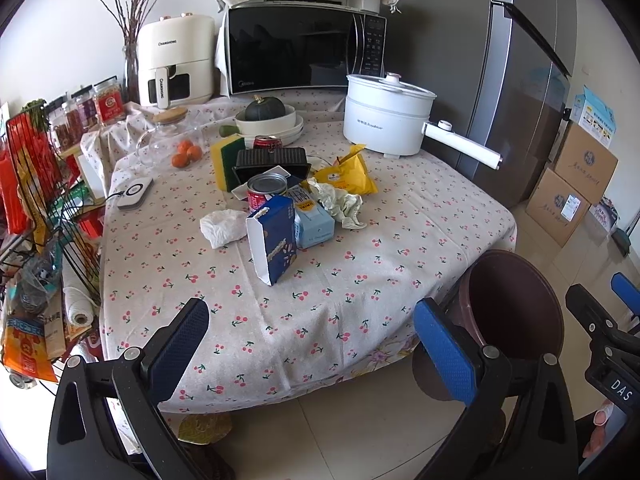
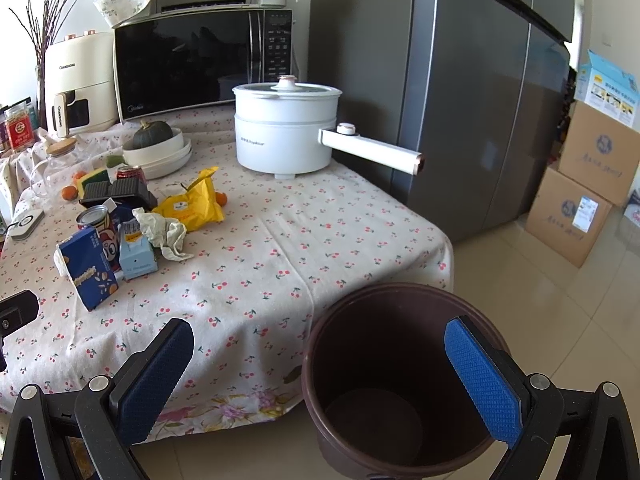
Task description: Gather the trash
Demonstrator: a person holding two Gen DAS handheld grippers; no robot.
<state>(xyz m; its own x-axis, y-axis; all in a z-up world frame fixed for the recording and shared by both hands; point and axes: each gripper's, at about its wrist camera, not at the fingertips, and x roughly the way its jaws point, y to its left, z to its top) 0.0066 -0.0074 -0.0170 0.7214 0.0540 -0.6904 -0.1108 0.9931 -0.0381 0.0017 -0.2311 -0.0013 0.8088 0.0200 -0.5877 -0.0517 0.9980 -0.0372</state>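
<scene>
left wrist view: the left gripper point(image 1: 312, 344) hovers off the near edge of the table point(image 1: 320, 300), its two fingers spread wide with nothing between them. toward the middle of the cherry-print cloth sits the trash cluster: a dark blue carton point(image 1: 274, 246) standing nearest the near edge, a pale blue carton point(image 1: 314, 222) touching its right side, a crumpled white tissue point(image 1: 222, 227) just to its left, a red can point(image 1: 266, 192) behind it, a wad of crumpled paper point(image 1: 340, 200) and a yellow wrapper point(image 1: 348, 176) further right. a black tray point(image 1: 272, 164) sits behind the can. the brown bin point(image 1: 516, 304) stands on the floor off the table's near right corner (partly hidden by the blue finger pad).

right wrist view: the right gripper point(image 2: 320, 380) is also spread open and empty, hanging over the brown bin point(image 2: 400, 380), whose inside looks bare. the dark blue carton point(image 2: 90, 272) and its neighbours lie toward the table's left side, well apart from the bin. a white electric pot point(image 2: 284, 128) stands near the far right corner.
</scene>
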